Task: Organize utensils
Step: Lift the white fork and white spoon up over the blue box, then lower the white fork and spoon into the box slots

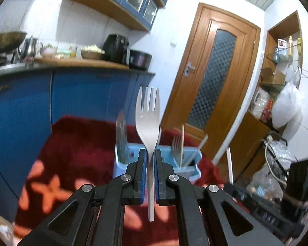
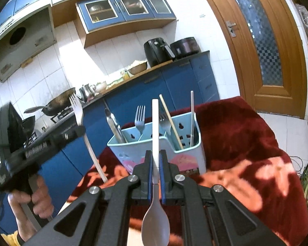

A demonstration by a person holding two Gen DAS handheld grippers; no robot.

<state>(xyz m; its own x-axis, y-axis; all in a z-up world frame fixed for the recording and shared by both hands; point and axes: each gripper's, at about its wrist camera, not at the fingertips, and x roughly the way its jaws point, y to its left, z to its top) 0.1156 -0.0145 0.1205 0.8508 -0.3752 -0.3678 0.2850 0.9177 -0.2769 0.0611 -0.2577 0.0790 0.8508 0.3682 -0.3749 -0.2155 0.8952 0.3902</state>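
My left gripper (image 1: pixel 151 152) is shut on a white plastic fork (image 1: pixel 147 119), tines up, handle hanging down between the blue pads. The same fork (image 2: pixel 78 112) and left gripper (image 2: pixel 80 130) show at the left of the right wrist view, held by a hand (image 2: pixel 40 201). My right gripper (image 2: pixel 156 153) is shut on a white plastic spoon (image 2: pixel 155 225), bowl toward the camera, handle pointing up and forward. Just beyond both grippers, a light blue utensil caddy (image 2: pixel 184 153) (image 1: pixel 195 171) stands on a red floral cloth (image 2: pixel 246 139). It holds metal forks (image 2: pixel 140 116), chopsticks (image 2: pixel 170 121) and tongs (image 2: pixel 113 125).
Blue kitchen cabinets (image 2: pixel 174 88) and a counter with a wok (image 2: pixel 57 102), kettle, bowl and air fryer (image 2: pixel 156 49) run behind the table. A wooden door (image 1: pixel 211 78) stands at the right. Shelves with bags and clutter (image 1: pixel 277 164) fill the far right in the left wrist view.
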